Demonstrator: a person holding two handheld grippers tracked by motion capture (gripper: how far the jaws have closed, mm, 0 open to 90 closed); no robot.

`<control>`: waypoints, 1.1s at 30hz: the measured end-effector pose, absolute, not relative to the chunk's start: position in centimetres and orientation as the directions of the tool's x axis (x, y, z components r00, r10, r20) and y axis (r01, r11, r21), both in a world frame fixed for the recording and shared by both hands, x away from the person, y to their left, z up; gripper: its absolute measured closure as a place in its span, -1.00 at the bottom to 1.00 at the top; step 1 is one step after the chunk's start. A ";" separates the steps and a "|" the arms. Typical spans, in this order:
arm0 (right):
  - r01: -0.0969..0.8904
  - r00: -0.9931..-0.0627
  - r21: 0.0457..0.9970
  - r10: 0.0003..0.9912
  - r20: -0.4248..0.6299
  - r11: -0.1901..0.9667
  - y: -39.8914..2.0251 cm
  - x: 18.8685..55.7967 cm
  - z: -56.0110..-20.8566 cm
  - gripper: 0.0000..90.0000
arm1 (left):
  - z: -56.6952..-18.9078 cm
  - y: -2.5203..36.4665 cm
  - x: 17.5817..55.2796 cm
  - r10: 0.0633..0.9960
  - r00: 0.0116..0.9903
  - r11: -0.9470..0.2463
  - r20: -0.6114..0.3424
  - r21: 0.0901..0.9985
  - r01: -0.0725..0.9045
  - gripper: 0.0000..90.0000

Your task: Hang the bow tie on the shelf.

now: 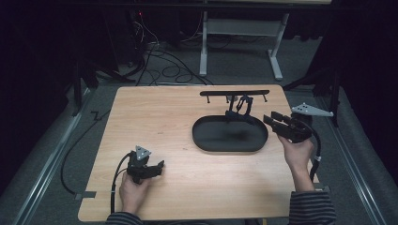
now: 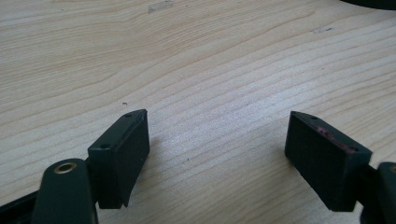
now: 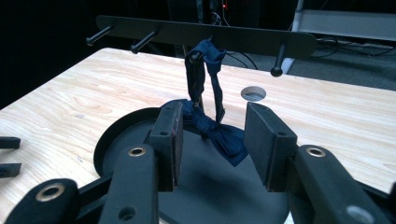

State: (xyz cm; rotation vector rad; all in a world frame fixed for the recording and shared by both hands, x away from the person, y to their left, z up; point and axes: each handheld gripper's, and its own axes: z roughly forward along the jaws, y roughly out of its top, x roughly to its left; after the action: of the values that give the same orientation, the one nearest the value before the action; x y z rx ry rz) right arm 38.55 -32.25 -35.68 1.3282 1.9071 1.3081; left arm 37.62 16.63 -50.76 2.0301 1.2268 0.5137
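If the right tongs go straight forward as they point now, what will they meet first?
Most likely the dark blue bow tie, which hangs from a peg of the black rack down to the black tray. It lies in line with the gap of the open right tongs. Depth is unclear, so this is a judgement.

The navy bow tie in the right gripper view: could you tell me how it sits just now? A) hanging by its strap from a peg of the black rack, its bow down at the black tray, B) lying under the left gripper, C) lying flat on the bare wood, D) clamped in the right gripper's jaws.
A: the bow tie hangs by its strap from a peg of the rack, its bow over the tray; the right gripper is open, short of it.
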 end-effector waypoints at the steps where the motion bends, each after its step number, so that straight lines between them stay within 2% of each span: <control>1: 0.449 -0.421 0.890 0.897 0.135 0.077 -32.3 38.5 -35.7 0.32 | -50.8 16.6 37.6 0.881 0.473 -0.307 -0.020 0.736 0.604 -0.50; 33: 0.472 -0.437 0.880 0.880 0.189 0.046 -33.0 35.8 -37.8 0.29 | -50.8 16.6 37.6 0.881 0.473 -0.307 -0.021 0.736 0.604 -0.50</control>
State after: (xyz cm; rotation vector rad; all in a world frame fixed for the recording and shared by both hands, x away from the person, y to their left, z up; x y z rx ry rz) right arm 35.78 -33.01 -37.84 1.3583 1.9273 1.3602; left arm 37.61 16.63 -50.76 2.0298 1.2270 0.5137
